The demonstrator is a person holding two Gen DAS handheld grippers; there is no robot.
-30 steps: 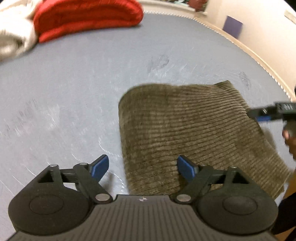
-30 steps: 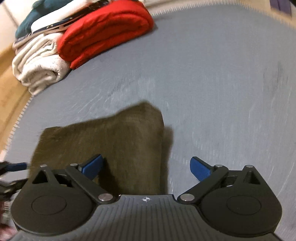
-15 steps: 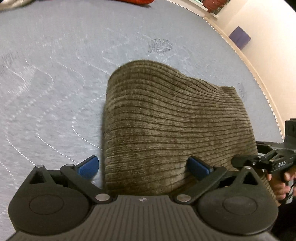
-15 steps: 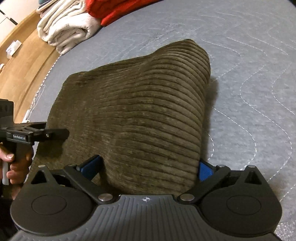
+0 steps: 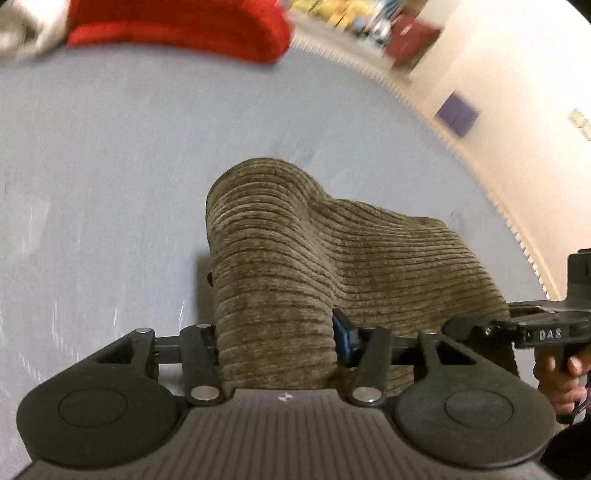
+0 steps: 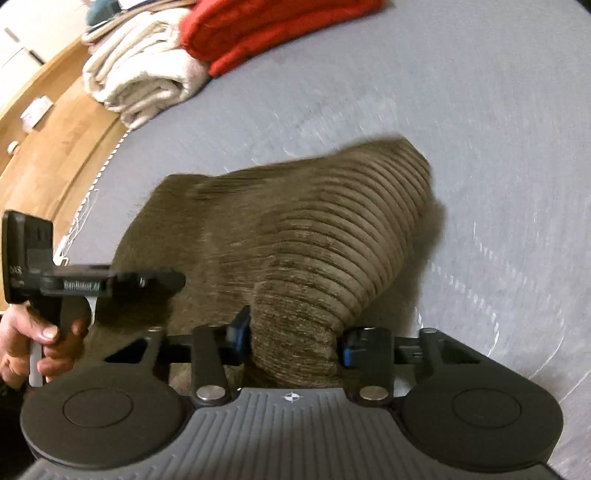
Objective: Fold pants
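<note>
Gripping the near edge of the olive-brown corduroy pants [image 5: 295, 266], the left hand-held gripper [image 5: 275, 339] sits at the bottom centre of the left wrist view. Its jaws have just been closing, and a thick bunch of the ribbed cloth is now squeezed between them; only the right blue pad [image 5: 341, 338] shows, the other is hidden behind the fabric.

In the right wrist view the right hand-held gripper [image 6: 293, 341] does the same at the bottom centre. Its jaws have also just been closing, and a gathered bunch of the pants [image 6: 314, 240] is pinched between the two blue pads [image 6: 238, 328].

The pants are folded into a compact bundle that lies on the grey quilted mattress [image 5: 110, 166], in the middle of both views. Near the grippers the cloth is pulled up into a ridge, and the far end rests on the mattress.

Each view shows also the other gripper from the side, held by a bare hand [image 6: 33, 336] at the frame edge: at the left edge in the right wrist view, at the right edge in the left wrist view.

In the upper left of the right wrist view there are a folded red garment [image 6: 266, 26] and a folded cream-white textile [image 6: 140, 74] beside it, well apart from the pants. A wooden floor [image 6: 48, 122] shows at the left edge.
</note>
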